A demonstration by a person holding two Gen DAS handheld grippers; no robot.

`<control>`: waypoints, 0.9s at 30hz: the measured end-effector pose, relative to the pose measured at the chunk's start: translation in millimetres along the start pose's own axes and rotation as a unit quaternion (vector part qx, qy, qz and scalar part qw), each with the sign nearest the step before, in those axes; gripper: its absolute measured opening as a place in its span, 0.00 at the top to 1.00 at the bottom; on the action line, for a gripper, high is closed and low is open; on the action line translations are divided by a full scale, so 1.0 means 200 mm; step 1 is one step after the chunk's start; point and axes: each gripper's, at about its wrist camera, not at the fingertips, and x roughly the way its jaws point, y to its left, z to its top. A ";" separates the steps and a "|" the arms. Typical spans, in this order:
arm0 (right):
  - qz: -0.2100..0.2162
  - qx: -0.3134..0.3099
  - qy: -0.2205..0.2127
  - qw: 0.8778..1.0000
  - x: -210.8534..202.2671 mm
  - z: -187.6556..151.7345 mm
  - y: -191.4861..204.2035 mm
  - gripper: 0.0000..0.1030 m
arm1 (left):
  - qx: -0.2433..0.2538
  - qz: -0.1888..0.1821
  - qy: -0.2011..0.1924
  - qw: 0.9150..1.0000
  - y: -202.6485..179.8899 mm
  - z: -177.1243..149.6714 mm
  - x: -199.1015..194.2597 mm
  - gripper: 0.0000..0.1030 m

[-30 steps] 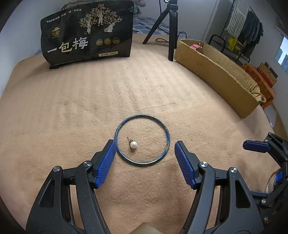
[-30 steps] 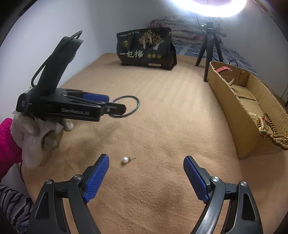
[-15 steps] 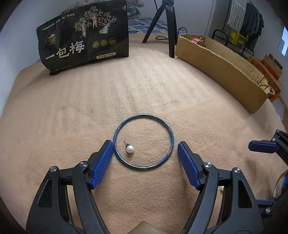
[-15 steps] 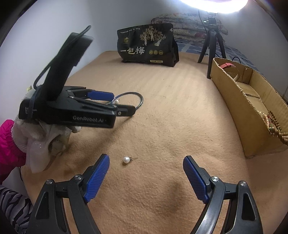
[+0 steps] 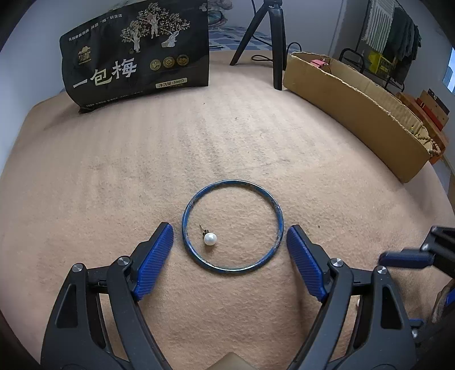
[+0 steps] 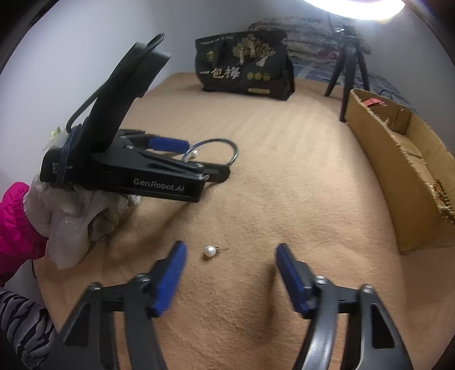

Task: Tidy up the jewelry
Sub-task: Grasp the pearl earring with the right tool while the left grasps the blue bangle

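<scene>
Left hand-held gripper (image 5: 229, 246) just widened, straddling blue bangle (image 5: 232, 224), untouched. Right hand-held gripper (image 6: 230, 266) narrowing around pearl earring (image 6: 210, 251), no contact.

A tan blanket (image 5: 227, 142) covers the whole surface ahead of the left gripper (image 5: 229, 248), ribbed in faint stripes. Far beyond it stands a black printed bag (image 5: 136, 54) against a pale wall (image 6: 85, 42). Ahead and to the right, a black tripod (image 5: 270, 37) (its cable trailing behind), then a clothes rack (image 5: 392, 37) with hanging garments. Above the right gripper (image 6: 230, 252), a bright ring light (image 6: 355, 5) glares.
</scene>
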 end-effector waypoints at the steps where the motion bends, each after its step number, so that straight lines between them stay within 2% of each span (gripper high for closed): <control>1: 0.003 -0.002 0.002 1.000 0.01 0.00 0.00 0.52 | 0.001 0.000 0.000 1.000 0.00 0.00 0.00 0.18; 3: 0.003 -0.012 0.008 1.000 0.02 0.00 0.02 0.59 | 0.001 -0.002 0.000 1.000 0.00 0.00 0.00 0.18; 8: -0.001 -0.029 0.009 1.000 0.04 0.00 0.05 0.65 | 0.001 -0.005 -0.001 1.000 0.00 0.00 0.00 0.18; 14: -0.007 -0.048 0.015 0.999 0.04 0.00 0.06 0.83 | 0.002 -0.002 -0.003 1.000 0.00 0.00 -0.01 0.21; 18: -0.010 -0.052 0.011 0.999 0.03 -0.01 0.07 0.83 | 0.001 0.002 -0.006 1.000 0.00 -0.01 -0.02 0.28; 27: -0.011 -0.044 -0.001 0.999 0.00 -0.01 0.06 0.83 | -0.009 0.000 -0.011 1.000 0.01 -0.01 -0.04 0.29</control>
